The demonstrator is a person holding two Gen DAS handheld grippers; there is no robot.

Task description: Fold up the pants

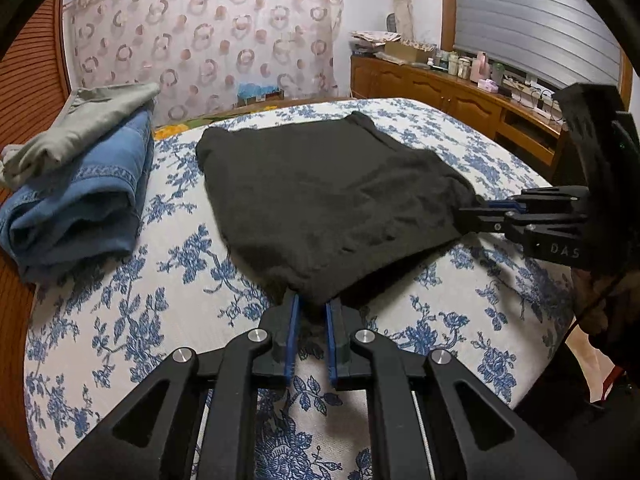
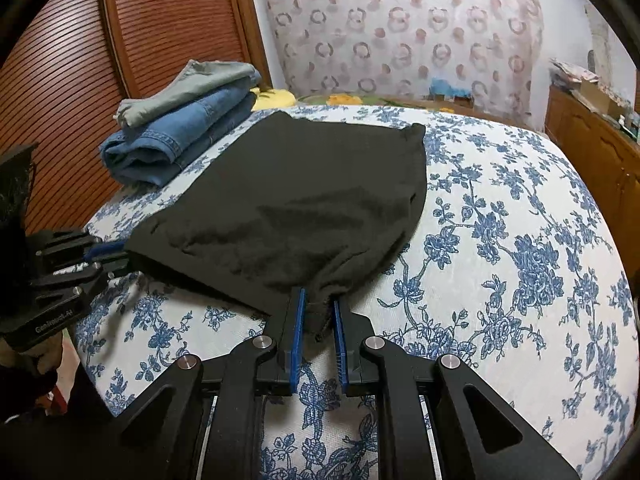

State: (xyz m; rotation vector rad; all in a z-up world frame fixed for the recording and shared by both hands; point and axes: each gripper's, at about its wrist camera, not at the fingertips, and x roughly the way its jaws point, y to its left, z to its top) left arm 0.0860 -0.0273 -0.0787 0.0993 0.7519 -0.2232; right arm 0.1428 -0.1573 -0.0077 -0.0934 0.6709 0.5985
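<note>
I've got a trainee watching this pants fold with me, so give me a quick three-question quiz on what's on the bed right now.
1. True or false: both grippers grip the black pants.
2. What lies on top of the folded jeans? A) a pillow B) a grey garment C) a towel
3. Fill in: the bedspread is white with a ____ flower print.

Key:
1. True. The left gripper and the right gripper each pinch a near corner.
2. B, the grey garment.
3. Blue.

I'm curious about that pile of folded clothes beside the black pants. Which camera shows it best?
The right wrist view: the folded pile sits whole, its layers distinct. The left wrist view pushes it to the warped edge, larger but distorted.
</note>
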